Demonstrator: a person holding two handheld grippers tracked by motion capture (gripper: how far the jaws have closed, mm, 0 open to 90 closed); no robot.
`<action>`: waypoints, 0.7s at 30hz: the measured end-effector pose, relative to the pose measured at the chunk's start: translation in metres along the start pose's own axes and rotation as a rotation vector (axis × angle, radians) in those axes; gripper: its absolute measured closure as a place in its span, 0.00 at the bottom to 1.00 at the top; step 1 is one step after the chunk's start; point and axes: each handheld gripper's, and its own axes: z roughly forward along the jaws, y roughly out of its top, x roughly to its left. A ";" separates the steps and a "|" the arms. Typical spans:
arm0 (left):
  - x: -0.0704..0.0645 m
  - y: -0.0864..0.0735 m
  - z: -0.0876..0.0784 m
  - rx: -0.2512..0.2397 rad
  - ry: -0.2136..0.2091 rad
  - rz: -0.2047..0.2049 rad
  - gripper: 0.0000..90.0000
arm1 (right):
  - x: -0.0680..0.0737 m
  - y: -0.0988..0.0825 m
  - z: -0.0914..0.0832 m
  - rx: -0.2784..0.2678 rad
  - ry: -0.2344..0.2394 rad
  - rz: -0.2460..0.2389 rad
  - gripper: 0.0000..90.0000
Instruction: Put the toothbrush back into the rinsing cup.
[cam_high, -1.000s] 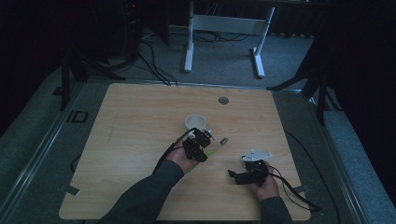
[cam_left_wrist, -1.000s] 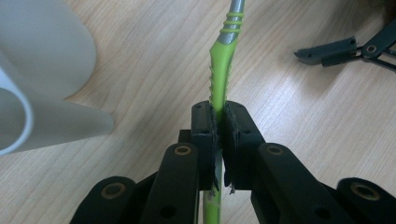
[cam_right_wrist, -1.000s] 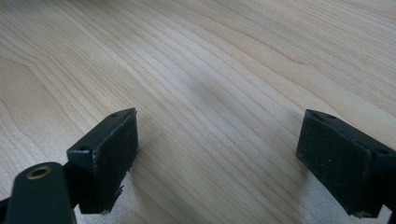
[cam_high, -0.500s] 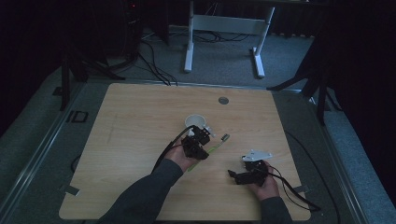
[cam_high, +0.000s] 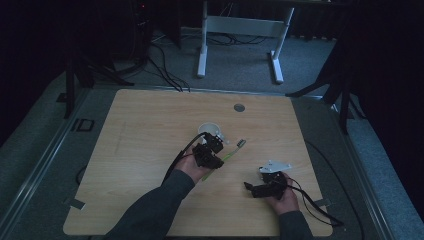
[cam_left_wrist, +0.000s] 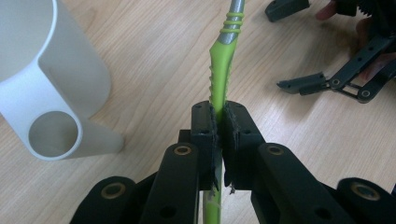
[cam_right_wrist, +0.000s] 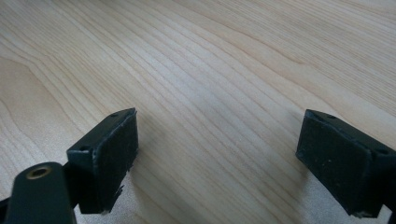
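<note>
A green-handled toothbrush (cam_left_wrist: 222, 65) with a grey neck runs between the pads of my left gripper (cam_left_wrist: 218, 122), which is shut on its handle. In the high view the toothbrush (cam_high: 231, 153) slants from the left gripper (cam_high: 210, 154) up to the right, its head near the table's middle. A white cup (cam_left_wrist: 44, 79) with a ring handle stands just left of the jaws; from above the cup (cam_high: 210, 131) is right behind the left gripper. My right gripper (cam_right_wrist: 219, 158) hovers low over bare wood, jaws wide open and empty; it sits at the front right (cam_high: 257, 189).
A wooden table (cam_high: 150, 125) carries a small grey round cap (cam_high: 239, 107) near its far edge. Tape strips mark the front corners. Cables trail from both grippers. A white stand's legs are on the floor behind the table.
The left gripper with the toothbrush has shifted slightly forward-left near the cup. The right gripper has kept still.
</note>
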 end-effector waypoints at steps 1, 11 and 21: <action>0.000 0.000 0.000 -0.004 -0.001 0.003 0.93 | 0.000 0.000 0.000 0.000 0.000 0.000 0.14; -0.001 0.000 -0.004 -0.052 -0.004 0.011 0.93 | 0.000 0.000 0.000 0.000 0.000 -0.001 0.14; -0.001 -0.002 -0.008 -0.106 0.000 0.016 0.93 | 0.000 0.000 0.000 -0.001 0.000 -0.001 0.14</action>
